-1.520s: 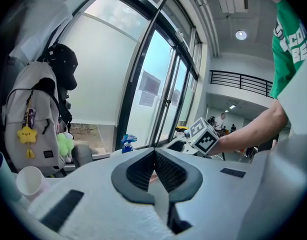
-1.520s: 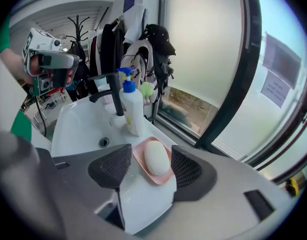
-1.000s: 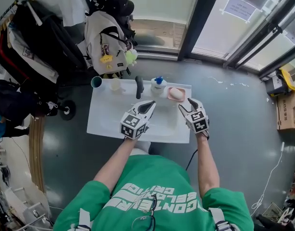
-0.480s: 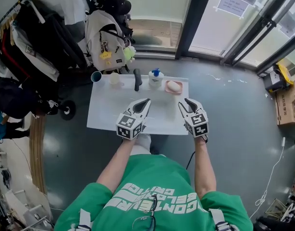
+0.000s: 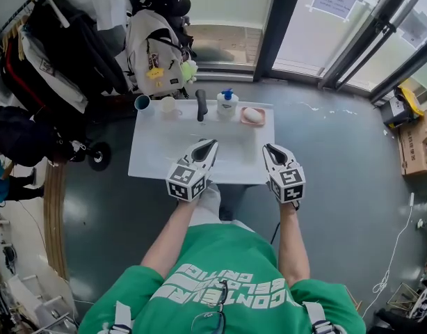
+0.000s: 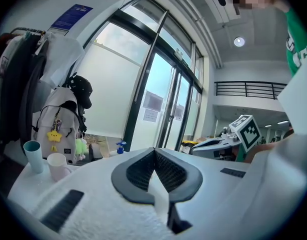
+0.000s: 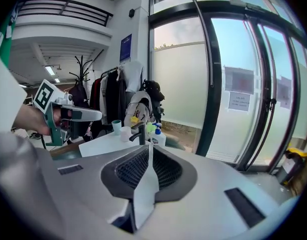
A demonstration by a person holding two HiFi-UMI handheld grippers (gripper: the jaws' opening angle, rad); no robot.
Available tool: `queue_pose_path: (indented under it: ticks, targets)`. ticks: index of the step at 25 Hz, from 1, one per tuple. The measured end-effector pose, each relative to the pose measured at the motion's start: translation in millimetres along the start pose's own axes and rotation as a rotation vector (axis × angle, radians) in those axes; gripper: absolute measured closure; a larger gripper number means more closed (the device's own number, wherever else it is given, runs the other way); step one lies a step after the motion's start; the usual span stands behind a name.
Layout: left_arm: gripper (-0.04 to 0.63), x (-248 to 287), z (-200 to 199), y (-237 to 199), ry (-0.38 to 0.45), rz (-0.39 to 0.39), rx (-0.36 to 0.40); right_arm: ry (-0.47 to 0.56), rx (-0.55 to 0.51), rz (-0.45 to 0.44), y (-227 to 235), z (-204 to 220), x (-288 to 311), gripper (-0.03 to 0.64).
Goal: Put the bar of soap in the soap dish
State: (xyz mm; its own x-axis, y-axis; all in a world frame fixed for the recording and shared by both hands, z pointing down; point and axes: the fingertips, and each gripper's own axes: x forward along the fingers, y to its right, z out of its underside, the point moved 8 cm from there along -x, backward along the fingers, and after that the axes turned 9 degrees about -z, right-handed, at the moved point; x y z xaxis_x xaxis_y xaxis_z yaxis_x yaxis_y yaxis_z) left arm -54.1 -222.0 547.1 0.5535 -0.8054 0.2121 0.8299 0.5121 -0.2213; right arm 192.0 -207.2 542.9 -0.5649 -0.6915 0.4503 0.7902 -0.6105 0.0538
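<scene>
The pale bar of soap lies in the pink soap dish at the back right of the white table. Both grippers hover over the table's near edge, well short of the dish. My left gripper is shut with nothing in it. My right gripper has just been closing its jaws, which now meet with nothing between them. Neither gripper touches the soap or the dish.
Along the table's back edge stand a teal cup, a white mug, a black faucet and a blue-capped pump bottle. Behind hangs a white backpack by a coat rack. A cardboard box sits at the right.
Both grippers drew back from the dish toward the near table edge. The right jaws went from open to shut. The soap stays in the dish.
</scene>
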Motion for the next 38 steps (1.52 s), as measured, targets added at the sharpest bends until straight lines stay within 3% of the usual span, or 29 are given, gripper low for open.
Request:
queue_pose_path:
  ticks: [20,38]
  targets:
    - [0.588,-58.7,16.3,-26.4,0.026,-0.074,-0.044,0.061,0.052,-0.037,-53.8,11.2,-15.5,0.604]
    - [0.588,-71.0,13.3,-33.0,0.049,-0.091,-0.057,0.072,0.045,-0.062,-64.6,8.5,-9.7,0.604]
